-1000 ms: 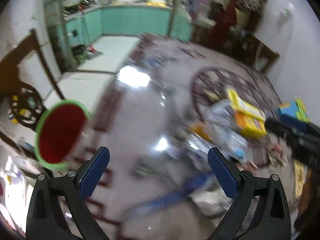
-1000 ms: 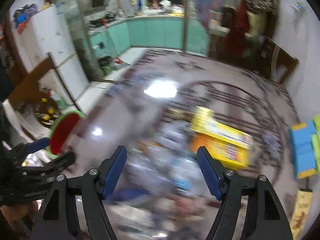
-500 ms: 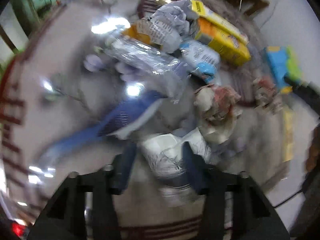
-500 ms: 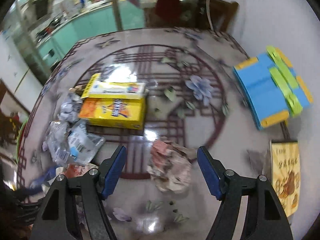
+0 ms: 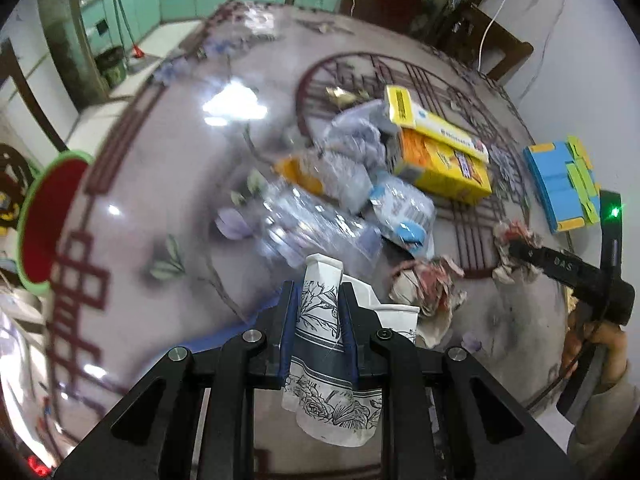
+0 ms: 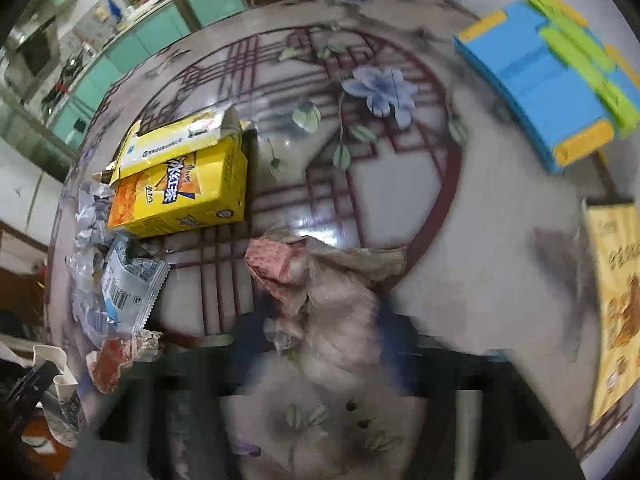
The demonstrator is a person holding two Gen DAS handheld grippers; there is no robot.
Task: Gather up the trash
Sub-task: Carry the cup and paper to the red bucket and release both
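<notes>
Squarely between the blue pads of the left gripper [image 5: 319, 322], a crushed paper cup [image 5: 325, 344] printed with dark flowers is pinched, its flattened rim poking up past the fingertips and its wider body bulging below them. A second white cup [image 5: 396, 318] lies just right of the held cup, touching the right-hand finger. The right gripper [image 6: 320, 336], blurred in its own view, is closing its jaws around a crumpled pinkish paper wad [image 6: 320, 280] that sits between its blue fingers; whether the pads press on the wad yet cannot be told. In the left view the same gripper reaches in from the right edge onto that wad. Another crumpled reddish wad [image 5: 426, 288] rests on the table just beyond the white cup. Farther out from the held cup lies a heap of litter: a clear crushed plastic bottle [image 5: 316, 224], a blue-and-white snack wrapper [image 5: 404, 210], balled grey-white paper [image 5: 356, 132] and an open yellow-and-orange carton [image 5: 440, 156], all close together on the glossy patterned table [image 5: 168, 168]. Well to the right of the carton sits a blue block with yellow and green pieces [image 5: 564, 184]. Off the table's left edge stands a red bin with a green rim [image 5: 44, 216]. A yellow printed packet [image 6: 616, 300] lies at the table's right side in the right view.
</notes>
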